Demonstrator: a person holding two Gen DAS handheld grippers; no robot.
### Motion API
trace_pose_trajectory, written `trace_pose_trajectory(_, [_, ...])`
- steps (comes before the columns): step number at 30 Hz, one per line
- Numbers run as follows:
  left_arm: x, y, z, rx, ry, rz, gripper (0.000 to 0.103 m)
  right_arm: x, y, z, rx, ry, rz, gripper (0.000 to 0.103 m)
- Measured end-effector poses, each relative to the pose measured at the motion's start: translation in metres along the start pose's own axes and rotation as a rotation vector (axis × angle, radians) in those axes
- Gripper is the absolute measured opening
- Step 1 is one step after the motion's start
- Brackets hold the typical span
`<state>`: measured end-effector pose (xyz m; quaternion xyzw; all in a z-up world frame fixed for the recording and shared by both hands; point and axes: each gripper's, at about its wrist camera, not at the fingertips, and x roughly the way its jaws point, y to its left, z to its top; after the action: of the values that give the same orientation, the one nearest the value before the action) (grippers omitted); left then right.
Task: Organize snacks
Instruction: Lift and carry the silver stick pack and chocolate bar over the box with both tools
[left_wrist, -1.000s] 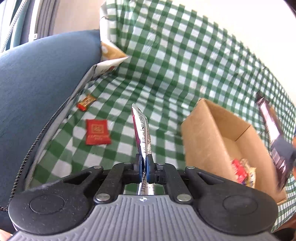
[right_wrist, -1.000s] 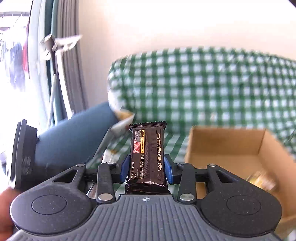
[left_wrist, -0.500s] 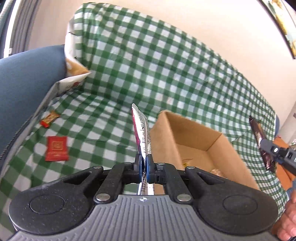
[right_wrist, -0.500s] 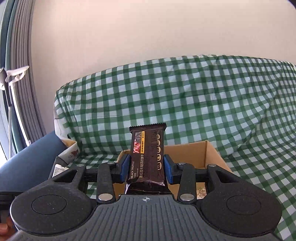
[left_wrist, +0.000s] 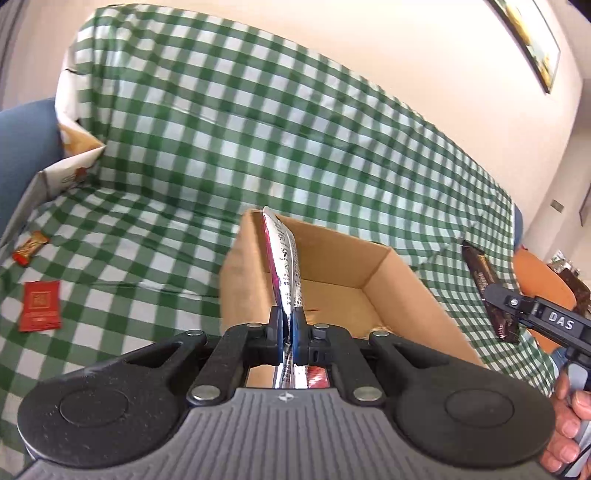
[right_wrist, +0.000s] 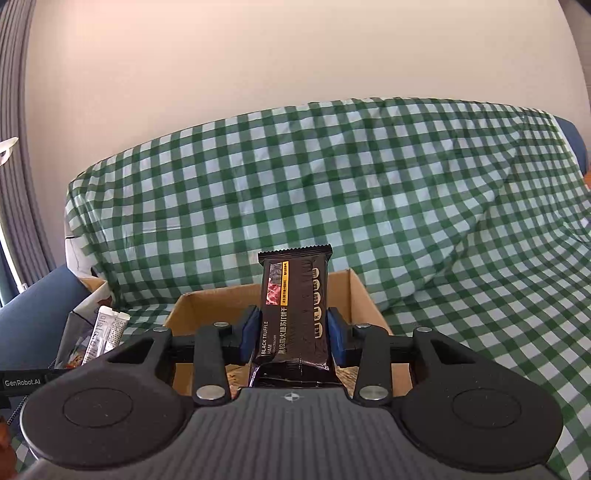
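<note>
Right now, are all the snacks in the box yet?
Not yet. The cardboard box already has something red at its bottom. The left gripper holds a silver packet and the right gripper a black cracker bar. A red packet and a small candy lie on the checked cloth.

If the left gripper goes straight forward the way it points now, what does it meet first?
Probably the cardboard box: the left gripper, shut on a silver sachet, points over its near-left corner into the open top. Depth is uncertain.

You're in a home living room: a sofa (right_wrist: 369, 192) under a green checked cover, curtains (right_wrist: 14, 155), a framed picture (left_wrist: 532, 40).
</note>
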<state>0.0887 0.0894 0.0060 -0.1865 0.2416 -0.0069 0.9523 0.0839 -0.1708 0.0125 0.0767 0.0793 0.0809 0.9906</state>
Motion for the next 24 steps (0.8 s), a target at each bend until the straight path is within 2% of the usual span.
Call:
trace_pose_trajectory(11, [0.004, -0.023, -0.005, 0.041, -0.016, -0.094, 0.004, 0.003, 0.002, -0.001, -0.013, 0.007, -0.008, 0.041])
trace_pose_trajectory(24, [0.023, -0.041, -0.003, 0.044, -0.010, -0.146, 0.004, 0.005, 0.006, 0.000, -0.032, 0.001, -0.012, 0.041])
